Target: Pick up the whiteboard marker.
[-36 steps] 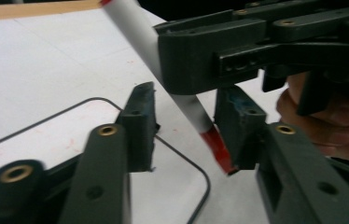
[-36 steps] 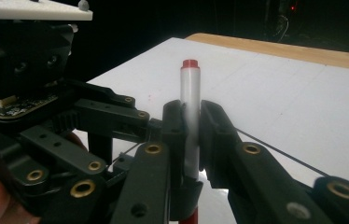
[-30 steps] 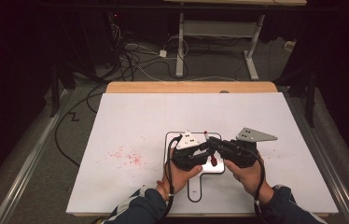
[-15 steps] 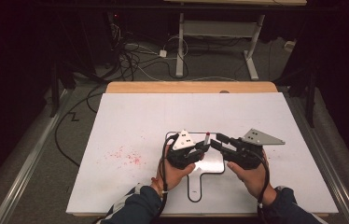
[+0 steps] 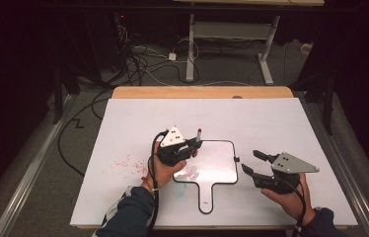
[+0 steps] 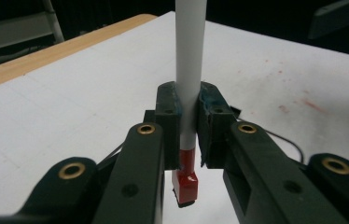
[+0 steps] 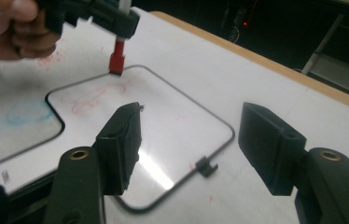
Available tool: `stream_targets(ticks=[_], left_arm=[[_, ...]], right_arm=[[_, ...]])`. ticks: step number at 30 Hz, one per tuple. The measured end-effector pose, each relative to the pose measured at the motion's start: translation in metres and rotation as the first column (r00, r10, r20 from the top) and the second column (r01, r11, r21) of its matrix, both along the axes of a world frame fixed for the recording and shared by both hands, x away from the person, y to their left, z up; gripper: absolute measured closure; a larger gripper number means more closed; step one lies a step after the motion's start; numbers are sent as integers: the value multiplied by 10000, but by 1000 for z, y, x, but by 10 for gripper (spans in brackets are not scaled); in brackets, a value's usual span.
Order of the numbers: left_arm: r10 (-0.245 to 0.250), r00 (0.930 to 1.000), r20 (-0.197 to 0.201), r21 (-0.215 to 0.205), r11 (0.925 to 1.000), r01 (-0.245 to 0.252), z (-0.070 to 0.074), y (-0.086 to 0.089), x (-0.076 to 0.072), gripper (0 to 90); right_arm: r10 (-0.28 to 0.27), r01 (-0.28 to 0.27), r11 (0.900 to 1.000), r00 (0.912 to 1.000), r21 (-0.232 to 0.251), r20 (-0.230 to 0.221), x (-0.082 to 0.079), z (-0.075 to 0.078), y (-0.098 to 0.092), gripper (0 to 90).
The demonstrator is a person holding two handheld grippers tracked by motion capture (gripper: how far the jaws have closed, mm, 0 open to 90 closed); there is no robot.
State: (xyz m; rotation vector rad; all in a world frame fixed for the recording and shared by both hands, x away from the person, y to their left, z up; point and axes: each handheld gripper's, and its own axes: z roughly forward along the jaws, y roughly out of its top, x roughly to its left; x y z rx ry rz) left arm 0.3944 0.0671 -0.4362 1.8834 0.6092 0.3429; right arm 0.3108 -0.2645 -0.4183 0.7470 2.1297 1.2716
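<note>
My left gripper (image 5: 192, 144) (image 6: 190, 128) is shut on a white marker (image 6: 190, 70) with a red end (image 5: 199, 132), held upright over the far left corner of a small whiteboard (image 5: 219, 163). The board lies flat on the table, black-rimmed with a short handle toward me. The marker's red end (image 7: 116, 57) hangs just above the board's rim in the right gripper view, under the left gripper (image 7: 109, 16). My right gripper (image 5: 250, 161) (image 7: 193, 123) is at the board's right edge. Its jaws have just been opening and stand open with nothing between them.
The whiteboard (image 7: 163, 107) carries faint red scribbles and a blue smear near its handle (image 5: 185, 190). Red marks stain the white table top (image 5: 123, 165) left of my left hand. A wooden strip (image 5: 202, 92) runs along the far edge, with cables and a desk frame on the floor beyond.
The two grippers were close together over the board and have drawn apart. The left went left with the marker; the right went right to the board's edge and opened.
</note>
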Motion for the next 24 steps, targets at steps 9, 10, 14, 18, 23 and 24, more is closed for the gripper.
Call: stream_targets(ticks=[9, 10, 14, 18, 23, 24], left_arm=[[620, 9979, 182, 579, 9963, -630, -19, 3, 33, 784], [553, 9980, 291, 607, 9965, -570, -23, 4, 37, 783], [1062, 9943, 48, 797, 9911, -1062, -31, 8, 40, 784], [1966, 9803, 179, 1089, 9743, -1974, -31, 14, 41, 785], [2731, 9620, 38, 828, 9586, -2724, -34, 20, 44, 785], [2782, 9605, -44, 658, 9585, -2774, -35, 19, 46, 785]], right_arm=[[470, -503, 9966, 9976, -657, -509, -12, -19, -4, 377], [453, -483, 9969, 9978, -624, -490, -13, -19, -3, 377], [485, -511, 9959, 9982, -742, -365, -14, -19, -2, 376], [520, -547, 9950, 9981, -834, -343, -14, -20, -1, 377], [755, -769, 9937, 9969, -820, -198, -15, -19, 2, 378], [767, -779, 9933, 9969, -850, -170, -16, -19, 3, 377]])
